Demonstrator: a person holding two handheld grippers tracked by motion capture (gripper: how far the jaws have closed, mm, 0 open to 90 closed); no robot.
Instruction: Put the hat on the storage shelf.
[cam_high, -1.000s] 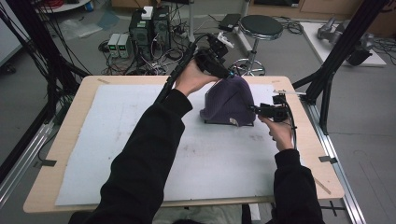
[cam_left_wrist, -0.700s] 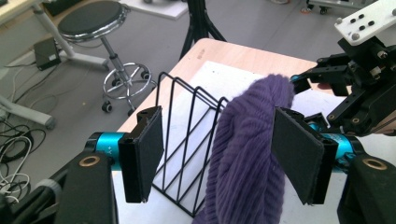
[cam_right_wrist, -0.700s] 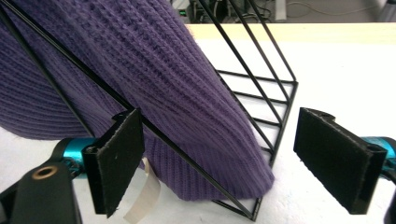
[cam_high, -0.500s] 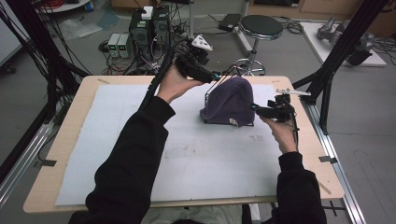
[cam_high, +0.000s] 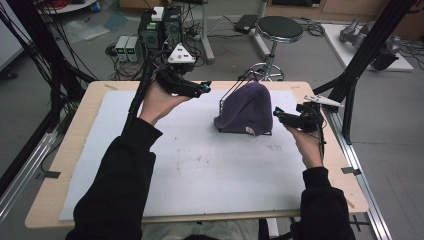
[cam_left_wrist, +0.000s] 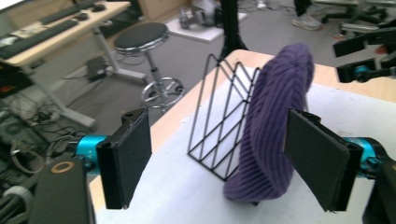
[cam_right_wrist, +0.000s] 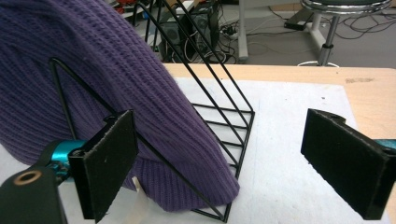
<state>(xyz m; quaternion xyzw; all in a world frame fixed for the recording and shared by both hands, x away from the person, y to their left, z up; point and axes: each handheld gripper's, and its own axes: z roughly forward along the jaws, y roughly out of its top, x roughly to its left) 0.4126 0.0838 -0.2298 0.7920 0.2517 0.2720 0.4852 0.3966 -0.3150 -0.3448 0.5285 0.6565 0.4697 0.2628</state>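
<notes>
A purple knit hat (cam_high: 247, 107) is draped over a black wire rack (cam_left_wrist: 219, 126), and the pair sits on the white mat (cam_high: 200, 165) toward the two o'clock part of the tabletop (cam_high: 85, 107). The left tool (cam_high: 200, 89) hangs raised at about nine o'clock of the hat and well apart from it, with its jaws wide and nothing between them. The right tool (cam_high: 277, 114) sits just beside the hat's three o'clock edge. Its jaws are also spread and empty, and one pad is close to the knit in the right gripper view.

The hat looks light, soft and stretchy, so it will probably sag and fold as soon as it leaves the frame. The ribbed wool should grip the pads well and not slip. The rack is thin and stiff (and likely light enough to tip or drag along if the knit snags on a wire corner).

The thick rolled hem at the base looks like the best place to take hold, since a pinch there gathers enough fabric. A small pale tab (cam_right_wrist: 140, 205), perhaps a label, hangs from the hem, though it is too blurred to be sure. Lifting upward from the crown while the other tool steadies the rack's bottom wire would likely free it cleanly.
</notes>
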